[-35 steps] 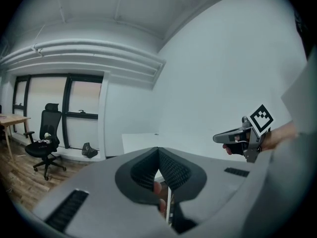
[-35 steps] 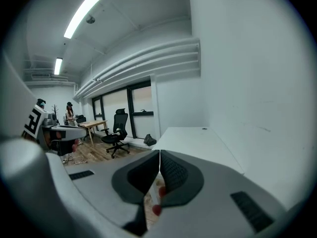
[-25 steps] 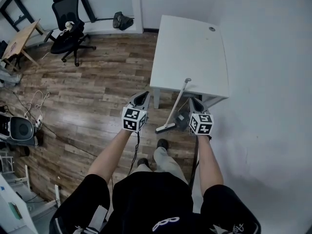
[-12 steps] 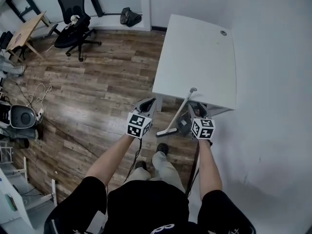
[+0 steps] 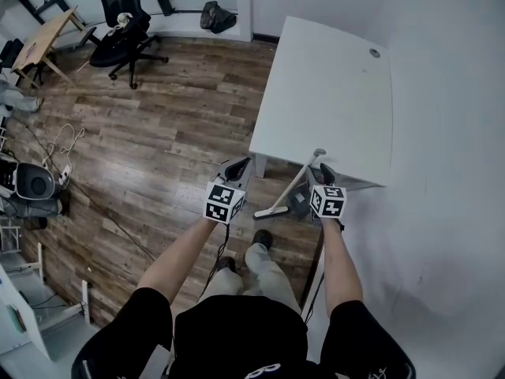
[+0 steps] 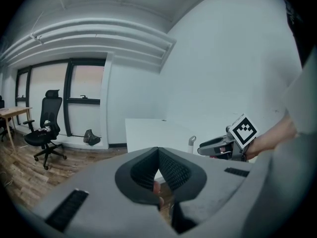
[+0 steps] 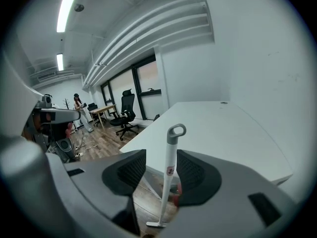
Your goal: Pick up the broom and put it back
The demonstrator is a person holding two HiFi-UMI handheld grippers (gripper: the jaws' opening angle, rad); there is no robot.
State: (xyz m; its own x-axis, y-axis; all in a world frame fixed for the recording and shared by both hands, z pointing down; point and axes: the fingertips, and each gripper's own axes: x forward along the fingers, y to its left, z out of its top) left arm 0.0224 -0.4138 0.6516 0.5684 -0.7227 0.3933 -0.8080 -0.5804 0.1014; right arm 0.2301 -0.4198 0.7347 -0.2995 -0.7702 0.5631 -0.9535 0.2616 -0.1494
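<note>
A white broom [image 5: 296,182] leans against the front edge of the white table [image 5: 331,77], its head [image 5: 271,211] on the wooden floor. In the right gripper view its handle [image 7: 170,165] stands upright in the gap between the pads and touches neither. My right gripper [image 5: 323,172] is open just right of the handle, and its jaws have just been opening. To the left of the broom, my left gripper [image 5: 238,166] is shut with nothing in it. The left gripper view shows its pads [image 6: 171,170] meeting and the right gripper [image 6: 218,145] beyond.
A dark grey dustpan-like thing [image 5: 299,203] sits on the floor beside the broom head. A white wall [image 5: 442,172] runs along the right. A black office chair [image 5: 126,30], a wooden desk [image 5: 43,42] and loose cables [image 5: 63,148] lie far left.
Both grippers have come down and closer to the table's front edge and the broom. The broom has stayed leaning where it was.
</note>
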